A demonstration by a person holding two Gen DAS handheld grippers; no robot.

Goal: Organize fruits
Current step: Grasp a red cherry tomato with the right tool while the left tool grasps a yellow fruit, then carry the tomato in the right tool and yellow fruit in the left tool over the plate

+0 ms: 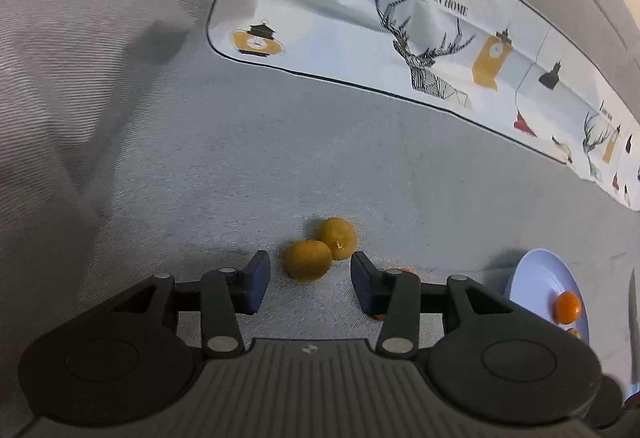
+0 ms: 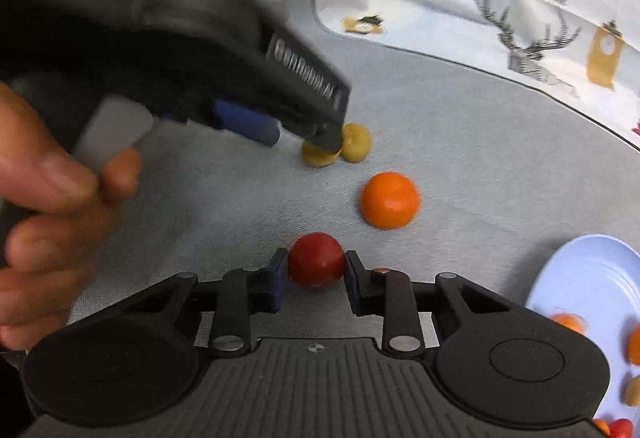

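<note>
The red fruit (image 2: 316,259), round with no long axis to speak of, sits squarely between the fingertips of the right gripper (image 2: 316,270) on the grey tablecloth (image 2: 460,166). The pads touch it on both sides, so the jaws look closed on it, though it may yet rest on the cloth. The light blue plate (image 2: 592,270) lies to the right of that gripper and near it, holding several small orange fruits and a yellowish one at its lower edge; carrying the red fruit there calls for a short move to the right.

Farther off, an orange tangerine (image 2: 390,200) lies loose on the cloth. Beyond it two yellow-green fruits (image 1: 309,260) touch each other. The left gripper (image 1: 310,274) hangs over them with jaws wide, empty, the nearer fruit straight ahead between its fingertips.

A printed cloth with deer (image 1: 420,50) lies along the far side.
</note>
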